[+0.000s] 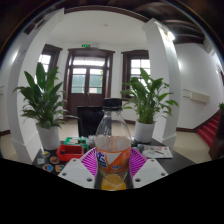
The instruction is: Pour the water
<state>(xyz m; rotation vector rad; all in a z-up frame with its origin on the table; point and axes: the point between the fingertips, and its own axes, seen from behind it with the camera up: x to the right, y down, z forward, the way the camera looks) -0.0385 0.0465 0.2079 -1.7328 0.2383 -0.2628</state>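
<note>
Bottle [113, 150] upright at 12 o'clock, gripper [113, 166] pads clamped on its lower body, steadying it ahead of pouring.

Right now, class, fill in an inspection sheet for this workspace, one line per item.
Surface: table crowded with small items.
Job's things: clear bottle with dark cap, orange liquid in its lower part, upright between the tool's fingers.
Clutter: red container beside the bottle; papers.
Tool: pads close against the bottle at both sides.
Cables: nothing seen.
Surroundings: two potted plants, double door, red stairs.
</note>
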